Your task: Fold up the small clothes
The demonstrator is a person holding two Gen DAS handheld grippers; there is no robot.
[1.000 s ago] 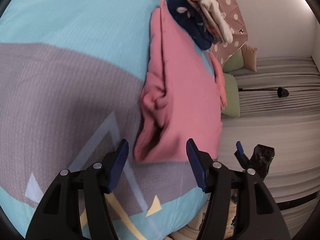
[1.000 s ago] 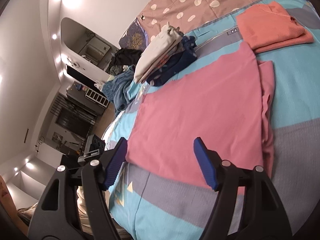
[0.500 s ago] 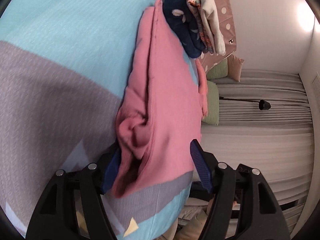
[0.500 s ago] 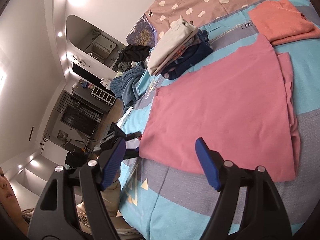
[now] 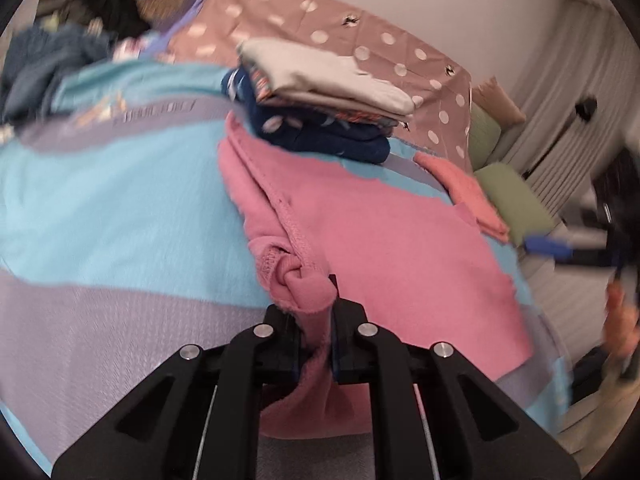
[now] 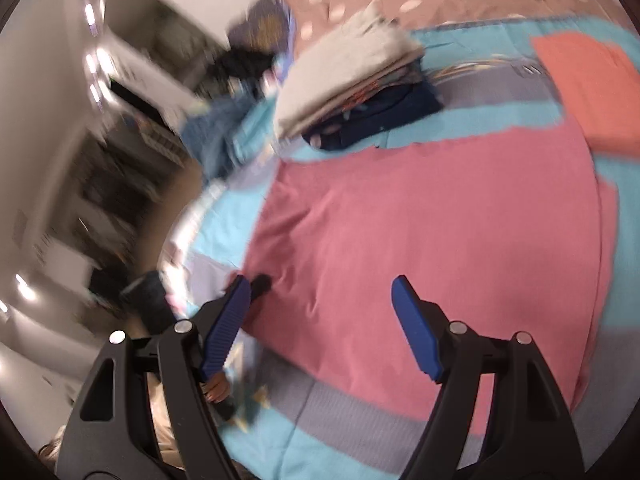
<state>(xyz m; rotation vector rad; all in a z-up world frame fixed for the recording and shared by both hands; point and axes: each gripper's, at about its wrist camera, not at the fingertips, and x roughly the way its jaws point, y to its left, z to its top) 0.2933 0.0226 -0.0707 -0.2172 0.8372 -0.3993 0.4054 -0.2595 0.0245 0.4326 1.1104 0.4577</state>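
Gripping a bunched corner of the pink garment (image 5: 384, 240), the left tongs (image 5: 314, 344) are clamped on the fabric near the bed's (image 5: 100, 208) front edge. The right tongs (image 6: 320, 308) hang spread wide over the garment's opposite side, beside a folded clothes stack (image 6: 356, 92).

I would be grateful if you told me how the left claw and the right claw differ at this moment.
The left claw is shut, its jaws pinching a bunched corner of the pink garment; the right claw is wide open and holds nothing. The left grips the cloth, while the right only hovers over the garment's near edge. Both have black frames and blue pads.
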